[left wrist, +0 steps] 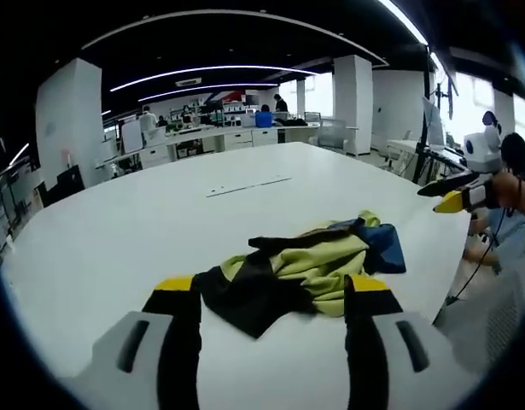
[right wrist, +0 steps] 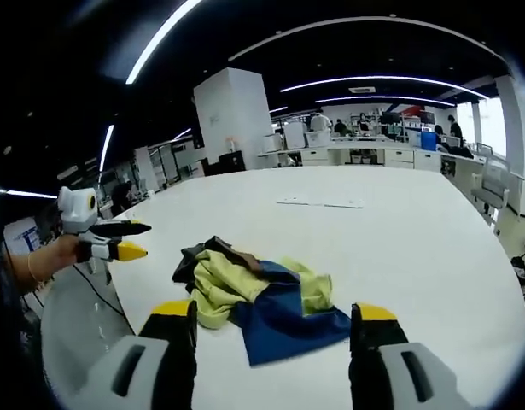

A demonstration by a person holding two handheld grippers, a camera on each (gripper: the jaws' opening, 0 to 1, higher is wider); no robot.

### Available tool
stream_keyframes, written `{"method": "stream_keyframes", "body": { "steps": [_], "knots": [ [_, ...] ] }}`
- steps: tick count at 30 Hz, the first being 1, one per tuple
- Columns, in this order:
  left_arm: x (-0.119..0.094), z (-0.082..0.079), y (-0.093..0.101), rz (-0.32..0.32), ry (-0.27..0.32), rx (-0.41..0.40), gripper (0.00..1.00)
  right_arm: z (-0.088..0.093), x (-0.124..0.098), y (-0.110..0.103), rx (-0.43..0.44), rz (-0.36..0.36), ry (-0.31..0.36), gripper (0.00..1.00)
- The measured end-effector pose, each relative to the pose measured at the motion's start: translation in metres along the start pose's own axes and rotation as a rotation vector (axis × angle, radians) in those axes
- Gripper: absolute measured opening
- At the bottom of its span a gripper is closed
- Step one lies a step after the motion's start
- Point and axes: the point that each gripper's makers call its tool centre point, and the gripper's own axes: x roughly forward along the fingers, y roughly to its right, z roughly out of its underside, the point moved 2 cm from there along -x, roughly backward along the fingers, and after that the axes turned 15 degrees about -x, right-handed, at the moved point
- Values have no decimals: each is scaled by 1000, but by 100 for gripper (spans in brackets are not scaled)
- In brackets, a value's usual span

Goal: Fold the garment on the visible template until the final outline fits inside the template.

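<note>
A crumpled garment in yellow-green, black and blue lies in a heap on the white table. My left gripper hovers just before it, jaws wide apart and holding nothing. The right gripper, held in a hand, hangs beyond the table's right edge. In the right gripper view the garment lies close ahead, blue part nearest. My right gripper is open and holds nothing. The left gripper floats at the left off the table. A thin pale marking, also seen from the other side, lies past the garment.
The table edge curves close by on the right side. A person's arm and cables hang beside the table. Desks, white columns and seated people stand far behind in the office.
</note>
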Motion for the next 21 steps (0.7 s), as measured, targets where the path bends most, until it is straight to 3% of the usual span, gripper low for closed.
{"method": "stream_keyframes", "body": {
  "steps": [5,13,21],
  "knots": [
    [13,-8,2,-5,-5,6,55,-2,10,4,-48,-24,-27,64],
    [38,-18,2,-1,-12,11,45,-6,34,12,-67,-56,-18,51],
    [70,-16,-3,-8,-47,35,41,-4,61,19,-100,-72,-36,48]
  ]
}}
